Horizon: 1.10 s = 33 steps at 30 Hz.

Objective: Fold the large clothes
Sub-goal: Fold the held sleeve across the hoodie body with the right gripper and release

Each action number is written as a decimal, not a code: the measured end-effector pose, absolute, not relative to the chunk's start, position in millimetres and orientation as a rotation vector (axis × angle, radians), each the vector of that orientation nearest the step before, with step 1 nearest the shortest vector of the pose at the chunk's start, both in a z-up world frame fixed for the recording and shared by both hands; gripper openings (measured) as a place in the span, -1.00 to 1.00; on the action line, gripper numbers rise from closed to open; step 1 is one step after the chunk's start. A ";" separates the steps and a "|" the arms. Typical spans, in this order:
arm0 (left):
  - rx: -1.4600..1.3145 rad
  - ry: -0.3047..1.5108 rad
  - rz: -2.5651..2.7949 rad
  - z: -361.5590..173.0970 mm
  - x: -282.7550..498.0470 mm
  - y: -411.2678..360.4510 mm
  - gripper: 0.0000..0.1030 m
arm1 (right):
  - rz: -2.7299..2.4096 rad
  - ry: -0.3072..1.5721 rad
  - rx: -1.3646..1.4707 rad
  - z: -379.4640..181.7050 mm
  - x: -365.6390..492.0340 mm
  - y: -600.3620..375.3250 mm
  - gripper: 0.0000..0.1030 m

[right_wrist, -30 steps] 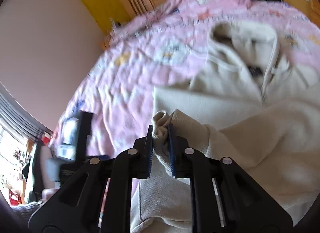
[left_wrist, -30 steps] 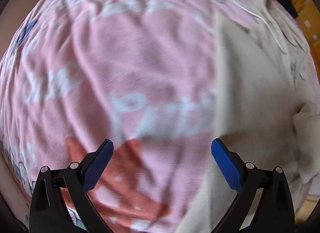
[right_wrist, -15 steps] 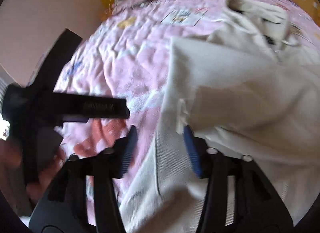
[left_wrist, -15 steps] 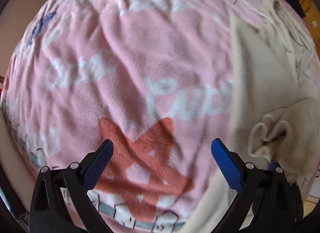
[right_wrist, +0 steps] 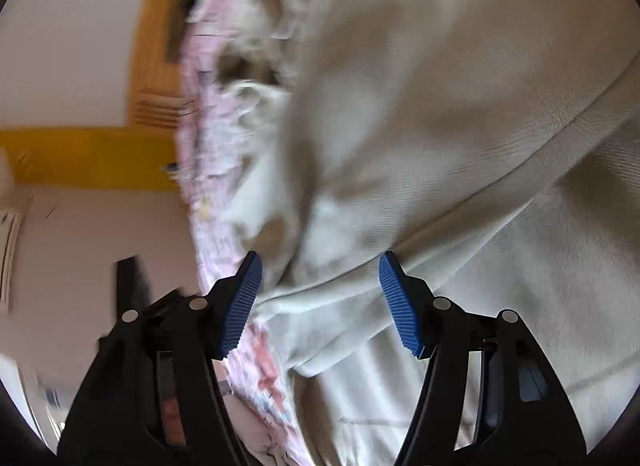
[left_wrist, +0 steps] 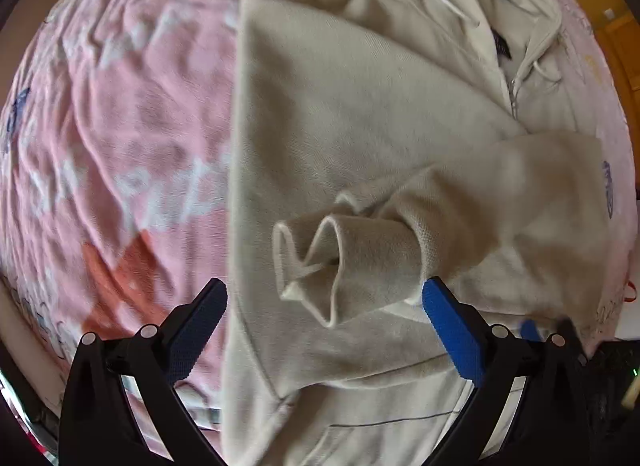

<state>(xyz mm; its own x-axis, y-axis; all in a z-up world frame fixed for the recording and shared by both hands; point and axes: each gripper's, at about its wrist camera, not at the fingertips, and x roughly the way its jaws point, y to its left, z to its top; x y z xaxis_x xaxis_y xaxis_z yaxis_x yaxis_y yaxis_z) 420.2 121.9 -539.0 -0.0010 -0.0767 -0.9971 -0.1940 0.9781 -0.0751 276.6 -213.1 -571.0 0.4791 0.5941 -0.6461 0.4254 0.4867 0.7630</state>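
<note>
A cream hooded sweatshirt lies spread on a pink patterned blanket. One sleeve is folded across its body, with the ribbed cuff crumpled near the middle. My left gripper is open and empty, hovering just above the cuff. My right gripper is open and empty, close over the sweatshirt's lower part near a seam; that view is blurred.
The blanket's edge runs beside a pale wall and a yellow wooden frame. The hood with drawstrings and zip lies at the far end. The other gripper shows at the lower right of the left wrist view.
My right gripper has let go of the sleeve cuff, opened and swung down toward the hem. My left gripper has moved right, from over the blanket to over the sweatshirt.
</note>
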 end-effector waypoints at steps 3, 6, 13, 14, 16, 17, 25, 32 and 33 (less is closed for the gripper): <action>-0.196 1.588 0.131 -549.1 433.9 117.9 0.84 | 0.105 1.163 1.100 -581.8 288.5 -210.4 -0.14; -0.175 1.565 0.154 -550.9 461.7 119.2 0.85 | 0.090 1.159 0.995 -573.9 287.9 -207.2 -0.89; 0.024 1.471 0.289 -540.5 514.7 129.0 0.84 | 0.037 1.221 0.861 -555.8 259.3 -211.8 -1.00; 0.045 1.470 0.316 -544.1 516.9 130.9 0.84 | 0.031 1.227 0.858 -555.8 254.0 -214.7 -1.00; 0.073 1.478 0.338 -548.3 514.3 137.6 0.84 | 0.047 1.247 0.859 -548.2 237.5 -215.5 -1.00; 0.047 1.487 0.315 -548.8 510.5 139.8 0.84 | 0.055 1.249 0.858 -545.6 232.7 -215.2 -1.00; 0.009 1.508 0.171 -540.8 452.8 130.1 0.84 | 0.283 1.152 1.293 -573.6 274.0 -155.0 0.27; -0.133 1.521 0.074 -529.3 451.2 144.2 0.84 | 0.133 1.220 1.384 -612.9 299.6 -123.0 0.24; -0.162 1.523 0.068 -530.0 453.8 147.4 0.84 | 0.117 1.216 1.395 -613.9 300.7 -122.3 0.24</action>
<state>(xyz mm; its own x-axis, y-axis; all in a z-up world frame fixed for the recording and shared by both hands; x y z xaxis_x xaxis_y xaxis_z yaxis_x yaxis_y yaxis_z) 453.8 147.4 -530.0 0.0488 -0.0569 -0.9972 -0.1454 0.9873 -0.0634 300.7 -122.3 -613.9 0.4446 0.6918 -0.5689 0.5706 0.2708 0.7753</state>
